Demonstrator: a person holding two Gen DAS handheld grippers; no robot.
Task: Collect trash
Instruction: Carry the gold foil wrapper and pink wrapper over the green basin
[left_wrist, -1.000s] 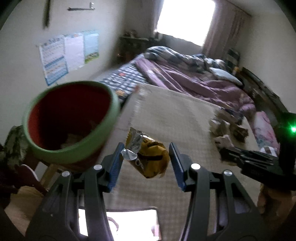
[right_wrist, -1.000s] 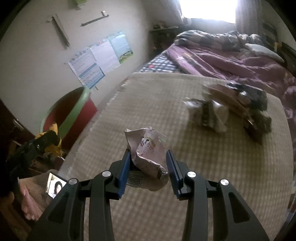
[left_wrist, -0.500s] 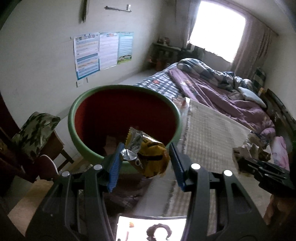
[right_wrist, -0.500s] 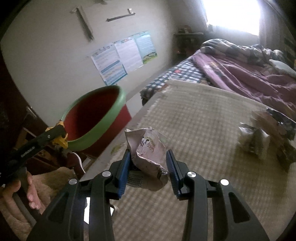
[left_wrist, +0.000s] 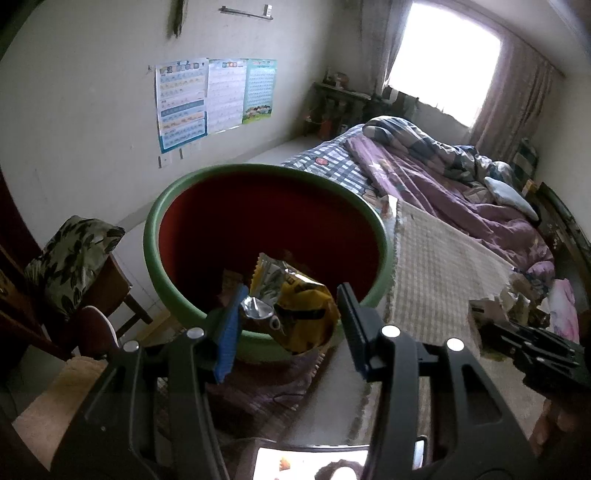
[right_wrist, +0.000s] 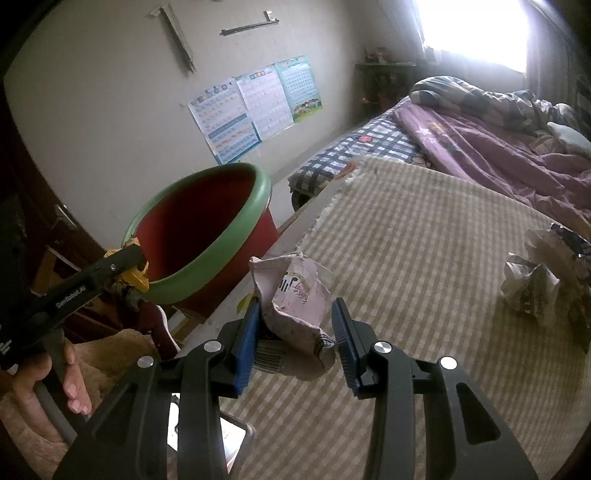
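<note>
My left gripper (left_wrist: 291, 317) is shut on a yellow and silver snack wrapper (left_wrist: 295, 310) and holds it over the near rim of a red bin with a green rim (left_wrist: 177, 199). The bin holds some scraps at its bottom. My right gripper (right_wrist: 295, 325) is shut on a crumpled pale pink wrapper (right_wrist: 295, 295) above the checked beige bedcover (right_wrist: 424, 240). In the right wrist view the bin (right_wrist: 221, 243) stands at the left, with the left gripper (right_wrist: 122, 266) at its near rim. More crumpled trash (right_wrist: 535, 280) lies on the cover at the right.
A purple quilt (left_wrist: 443, 184) lies bunched at the far end of the bed. A wooden chair with a floral cushion (left_wrist: 70, 258) stands left of the bin. Posters (left_wrist: 214, 99) hang on the wall. A phone (right_wrist: 229, 439) lies at the bed's near edge.
My left gripper has carried the yellow wrapper from above the bedcover leftward to over the bin. My right gripper, still holding the pink wrapper, has turned left, bringing the bin closer.
</note>
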